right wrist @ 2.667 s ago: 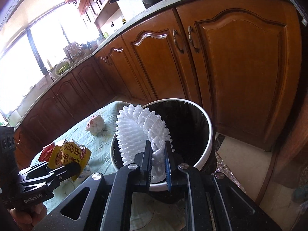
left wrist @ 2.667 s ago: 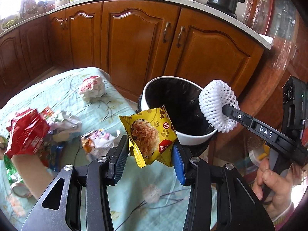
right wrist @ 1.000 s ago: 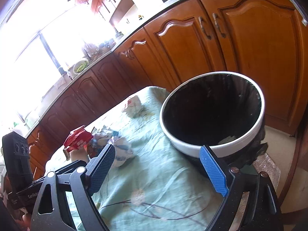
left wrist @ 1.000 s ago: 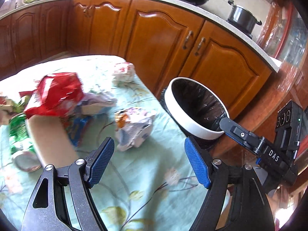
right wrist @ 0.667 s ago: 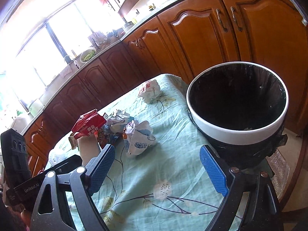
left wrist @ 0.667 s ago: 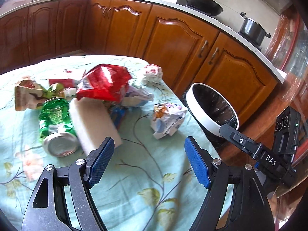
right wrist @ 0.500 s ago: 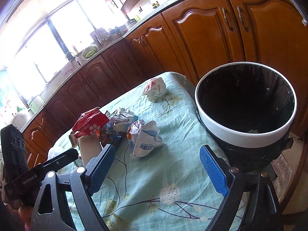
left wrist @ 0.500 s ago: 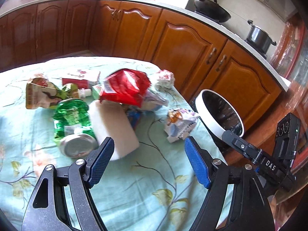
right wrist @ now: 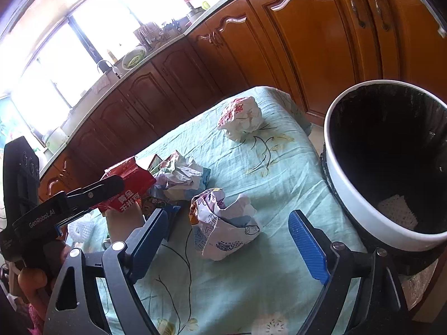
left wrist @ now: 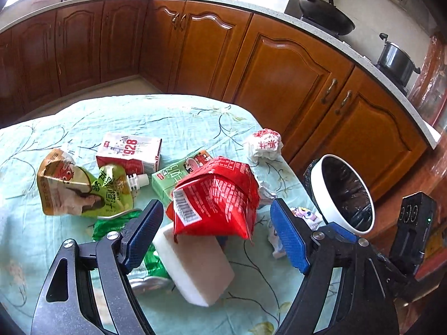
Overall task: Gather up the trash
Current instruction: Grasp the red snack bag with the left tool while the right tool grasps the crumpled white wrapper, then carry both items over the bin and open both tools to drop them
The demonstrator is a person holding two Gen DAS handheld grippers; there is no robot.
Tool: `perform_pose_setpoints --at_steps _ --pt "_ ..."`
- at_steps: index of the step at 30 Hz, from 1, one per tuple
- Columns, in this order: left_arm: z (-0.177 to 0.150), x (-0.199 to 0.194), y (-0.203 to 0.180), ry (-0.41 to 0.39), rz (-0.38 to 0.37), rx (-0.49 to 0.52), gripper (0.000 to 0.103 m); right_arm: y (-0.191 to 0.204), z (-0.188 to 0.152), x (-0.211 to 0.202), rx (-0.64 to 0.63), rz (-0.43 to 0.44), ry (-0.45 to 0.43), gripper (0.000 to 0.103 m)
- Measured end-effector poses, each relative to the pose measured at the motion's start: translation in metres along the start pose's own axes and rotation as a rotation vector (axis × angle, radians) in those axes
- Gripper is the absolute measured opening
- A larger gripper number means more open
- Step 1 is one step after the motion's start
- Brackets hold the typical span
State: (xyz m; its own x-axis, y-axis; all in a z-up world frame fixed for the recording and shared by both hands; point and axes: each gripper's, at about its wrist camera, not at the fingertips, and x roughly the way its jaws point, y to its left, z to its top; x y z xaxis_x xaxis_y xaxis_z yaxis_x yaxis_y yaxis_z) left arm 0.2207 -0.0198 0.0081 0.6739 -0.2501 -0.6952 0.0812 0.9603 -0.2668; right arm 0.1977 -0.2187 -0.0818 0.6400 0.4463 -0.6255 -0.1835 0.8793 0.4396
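Note:
My left gripper [left wrist: 216, 233] is open and empty, its blue pads either side of a red snack bag [left wrist: 215, 198] that lies on a white and beige sponge block [left wrist: 195, 265]. My right gripper [right wrist: 227, 241] is open and empty, close over a crumpled white printed wrapper [right wrist: 223, 220]. The white bin with a black liner [right wrist: 349, 192] stands at the table's right edge; white foam netting [right wrist: 396, 212] lies inside. The bin also shows in the left wrist view [left wrist: 318, 189].
On the flowered green tablecloth [left wrist: 42, 237] lie a red-and-white carton [left wrist: 128, 150], a green carton [left wrist: 173, 178], a spouted pouch [left wrist: 81, 189], a green can [left wrist: 139, 270], and a crumpled red-and-white wrapper [right wrist: 240, 117]. Wooden cabinets [left wrist: 279, 64] stand behind.
Both grippers let go of their trash at the bin and opened. Both have swung back left over the table toward the pile of wrappers.

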Motion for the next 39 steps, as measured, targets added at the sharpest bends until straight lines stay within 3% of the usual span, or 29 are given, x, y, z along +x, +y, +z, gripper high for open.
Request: perform_pose_setpoints --at_steps 2,3,4,6,7,8,11,19,26,39 --pt "0.004 0.013 0.001 0.033 0.006 0.003 0.081 0.000 -0.002 0.006 0.000 0.006 0.015 0.061" --pt "0.004 0.018 0.002 0.048 0.003 0.002 0.081 0.000 -0.002 0.007 -0.001 0.003 0.019 0.043" --pt "0.004 0.022 0.002 0.058 0.005 0.002 0.080 -0.001 -0.003 0.006 0.000 0.001 0.014 0.035" --pt "0.002 0.025 0.002 0.058 0.012 0.015 0.074 -0.001 -0.004 0.002 -0.006 0.005 0.002 0.030" --pt "0.001 0.025 0.001 0.051 0.010 0.022 0.061 0.000 -0.005 0.000 -0.009 0.004 -0.002 0.029" --pt "0.000 0.024 0.002 0.053 0.007 0.024 0.056 0.000 -0.005 -0.002 -0.010 0.007 -0.007 0.028" --pt "-0.001 0.019 0.004 0.032 -0.011 0.016 0.050 0.003 -0.005 -0.012 -0.016 0.015 -0.021 0.027" --pt "-0.003 -0.012 -0.001 -0.019 -0.048 0.010 0.049 -0.003 -0.006 -0.052 -0.004 0.014 -0.087 0.027" --pt "-0.009 -0.030 -0.031 -0.033 -0.110 0.053 0.049 -0.025 -0.010 -0.088 0.029 -0.029 -0.140 0.027" --pt "-0.029 -0.016 -0.108 0.026 -0.207 0.179 0.049 -0.079 -0.011 -0.138 0.116 -0.126 -0.231 0.028"
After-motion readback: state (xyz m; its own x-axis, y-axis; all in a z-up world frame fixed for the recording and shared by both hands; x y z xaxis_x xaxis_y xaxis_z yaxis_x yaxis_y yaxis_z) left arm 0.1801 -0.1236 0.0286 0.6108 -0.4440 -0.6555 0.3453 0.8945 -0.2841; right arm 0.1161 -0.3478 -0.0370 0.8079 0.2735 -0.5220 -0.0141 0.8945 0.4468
